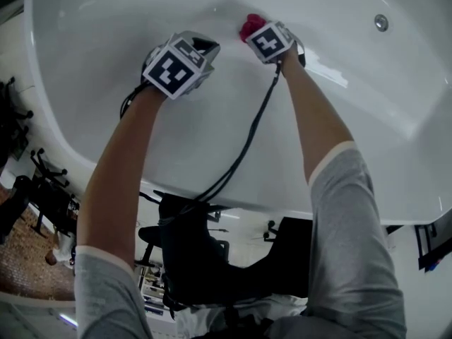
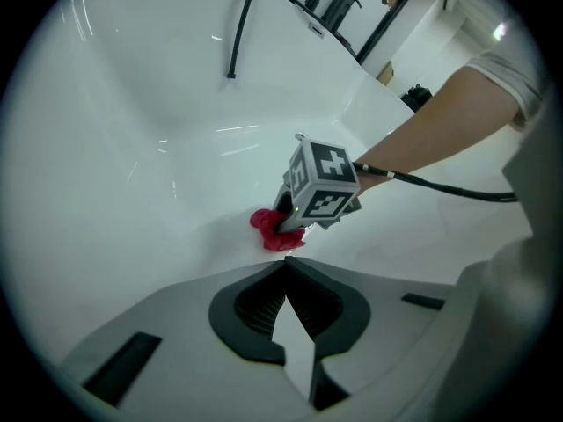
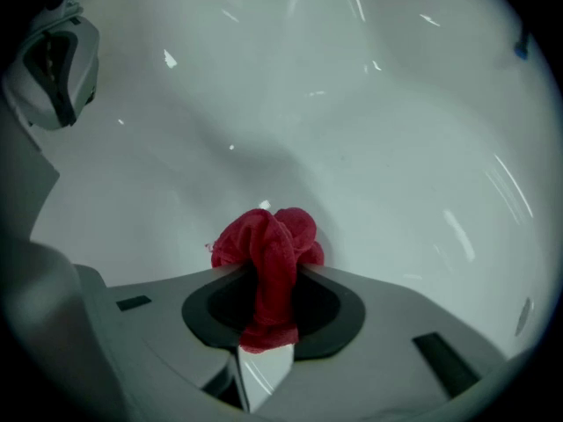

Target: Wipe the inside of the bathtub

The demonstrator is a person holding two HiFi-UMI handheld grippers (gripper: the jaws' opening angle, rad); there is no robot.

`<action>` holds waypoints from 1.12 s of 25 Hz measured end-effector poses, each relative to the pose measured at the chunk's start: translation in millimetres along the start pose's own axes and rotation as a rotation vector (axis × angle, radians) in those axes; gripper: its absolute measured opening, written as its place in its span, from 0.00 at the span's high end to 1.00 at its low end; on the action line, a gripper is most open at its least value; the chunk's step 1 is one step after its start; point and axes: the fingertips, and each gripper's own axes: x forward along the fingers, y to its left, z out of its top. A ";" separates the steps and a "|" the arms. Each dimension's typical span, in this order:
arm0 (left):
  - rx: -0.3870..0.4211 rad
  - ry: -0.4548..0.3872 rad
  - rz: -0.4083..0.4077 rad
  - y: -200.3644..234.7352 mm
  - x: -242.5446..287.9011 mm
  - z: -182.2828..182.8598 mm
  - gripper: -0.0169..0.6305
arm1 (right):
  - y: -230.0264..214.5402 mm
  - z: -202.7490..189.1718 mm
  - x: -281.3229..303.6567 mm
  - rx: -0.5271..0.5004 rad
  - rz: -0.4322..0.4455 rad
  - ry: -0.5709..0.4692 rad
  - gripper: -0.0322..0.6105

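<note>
Red cloth (image 2: 271,232) against white bathtub (image 2: 132,148)

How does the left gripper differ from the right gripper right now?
The right gripper is shut on a red cloth; the left gripper has its jaws together on nothing. The right gripper's cloth appears to touch the bathtub wall, while the left gripper sits beside it with nothing against the surface. Both reach inside the bathtub.
</note>
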 end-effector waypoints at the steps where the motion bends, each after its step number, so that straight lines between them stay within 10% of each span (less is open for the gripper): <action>1: 0.002 -0.004 -0.001 -0.2 -1.3 1.8 0.97 | -10.0 -15.9 -3.2 0.014 -0.015 0.017 0.79; 8: -0.006 -0.027 -0.005 -0.6 -1.9 4.9 0.97 | -37.9 -91.9 -10.3 0.099 -0.037 0.098 0.79; 20: -0.009 -0.009 0.012 6.8 -0.1 -6.5 0.97 | 43.0 8.0 11.0 -0.129 0.102 -0.067 0.80; 28: -0.009 0.000 0.016 8.9 -6.4 -11.6 0.97 | 105.9 -4.0 15.8 -0.212 0.324 0.001 0.80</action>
